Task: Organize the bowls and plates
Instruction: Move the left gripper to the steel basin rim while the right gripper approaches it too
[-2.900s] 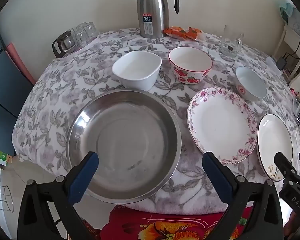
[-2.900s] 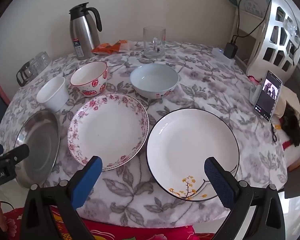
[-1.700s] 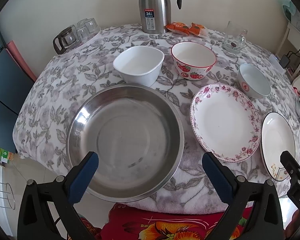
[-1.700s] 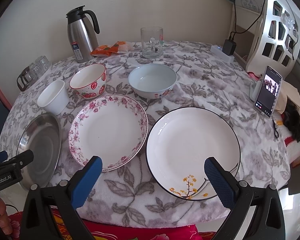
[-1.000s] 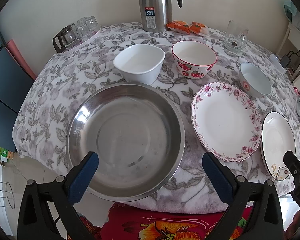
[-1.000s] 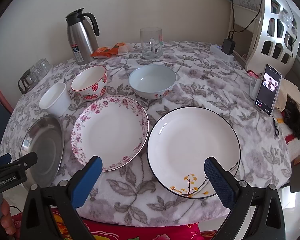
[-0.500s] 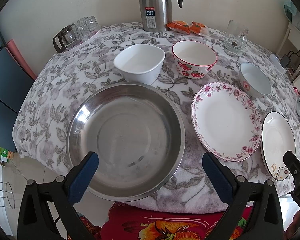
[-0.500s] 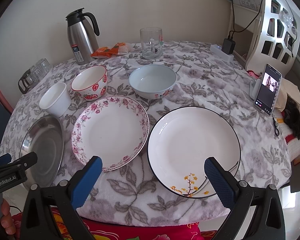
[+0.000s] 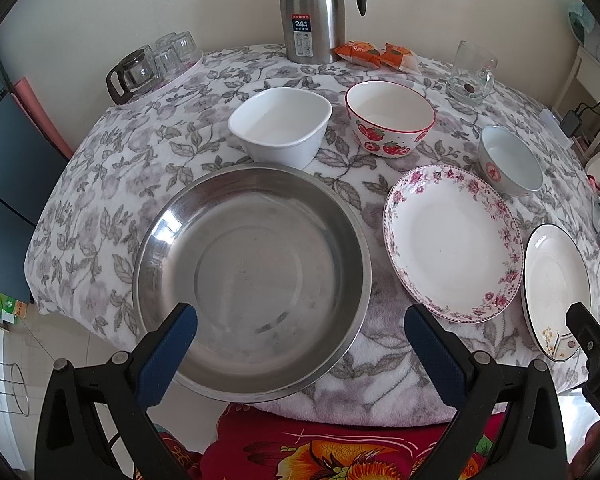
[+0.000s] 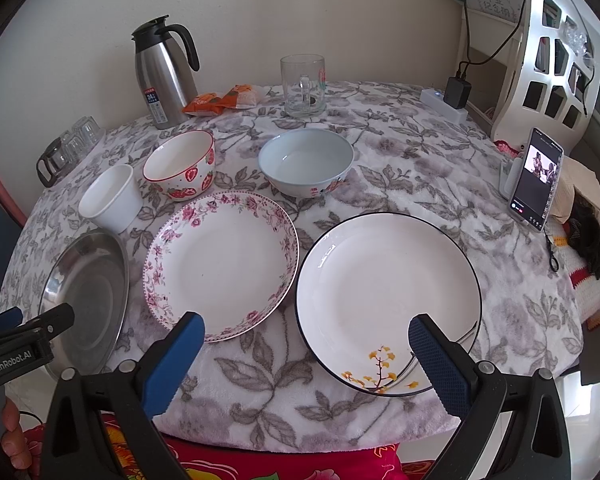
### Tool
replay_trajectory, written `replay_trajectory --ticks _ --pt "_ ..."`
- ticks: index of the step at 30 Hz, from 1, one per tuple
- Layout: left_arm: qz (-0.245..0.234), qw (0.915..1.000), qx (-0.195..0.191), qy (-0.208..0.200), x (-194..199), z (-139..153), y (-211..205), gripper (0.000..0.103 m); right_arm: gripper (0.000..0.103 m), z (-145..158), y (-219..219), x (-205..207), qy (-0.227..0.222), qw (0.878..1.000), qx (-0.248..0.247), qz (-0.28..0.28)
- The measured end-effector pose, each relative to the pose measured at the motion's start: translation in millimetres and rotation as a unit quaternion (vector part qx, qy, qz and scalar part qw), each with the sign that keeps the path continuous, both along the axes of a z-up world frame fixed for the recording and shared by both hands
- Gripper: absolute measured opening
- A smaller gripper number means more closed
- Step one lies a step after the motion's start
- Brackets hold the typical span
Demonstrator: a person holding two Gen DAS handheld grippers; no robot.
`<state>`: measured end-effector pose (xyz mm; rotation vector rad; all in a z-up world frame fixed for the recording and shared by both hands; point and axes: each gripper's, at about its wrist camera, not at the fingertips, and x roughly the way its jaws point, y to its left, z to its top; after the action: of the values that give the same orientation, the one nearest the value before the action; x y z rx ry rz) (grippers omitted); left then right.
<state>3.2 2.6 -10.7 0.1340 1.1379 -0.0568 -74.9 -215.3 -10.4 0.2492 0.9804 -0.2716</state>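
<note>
Barely shifted over the last few seconds: both viewpoints eased slightly back and up from the table edge, every dish left exactly where it lay. Left gripper [image 9: 300,340] hovering at the near edge over the stainless steel basin [image 9: 252,276], blue fingers [image 9: 168,354] spread wide, gripping nothing. Right gripper [image 10: 304,350] likewise poised low at the edge, fingers [image 10: 440,364] wide apart and empty, one over the near rim of the black-rimmed plate [image 10: 388,300], the other just off the pink floral plate [image 10: 220,260].

Laid out in two loose rows on the floral tablecloth [image 10: 420,176], probably so each piece can be taken singly: flat pieces near, bowls behind. Both grippers held wide and low, seemingly to slide a finger under a rim (nothing stacked yet, so the sorting looks barely begun).

Counted:
- plates: two, pink floral and black-rimmed, side by side and nearly touching
- steel basin: one, at the left end, near edge overhanging the table slightly
- bowls: three — white squarish bowl [image 9: 280,128], strawberry bowl [image 9: 390,118], pale blue bowl [image 10: 306,162]
- glass mug [image 10: 304,84]: one, at the back
- steel thermos jug [image 9: 314,10]: one, against the wall
- orange snack packets [image 9: 374,54]: two
- upturned glasses beside a small glass pot [image 9: 132,74], far left (number unclear)
- phone [image 10: 536,178]: one, propped upright at the right edge
</note>
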Motion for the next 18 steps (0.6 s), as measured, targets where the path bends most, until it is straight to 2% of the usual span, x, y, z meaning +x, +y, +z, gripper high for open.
replay_trajectory --ticks 5,10,18 --pt "0.000 1.0000 -0.001 0.000 0 0 0 0.103 0.103 0 0 0 0.000 1.000 0.000 0.001" --pt "0.011 0.9996 -0.025 0.002 3 3 9 0.103 0.103 3 6 1 -0.010 1.000 0.003 0.008" --pt "0.046 0.9975 -0.049 -0.024 22 31 43 0.103 0.103 35 31 24 -0.040 0.998 0.020 0.053"
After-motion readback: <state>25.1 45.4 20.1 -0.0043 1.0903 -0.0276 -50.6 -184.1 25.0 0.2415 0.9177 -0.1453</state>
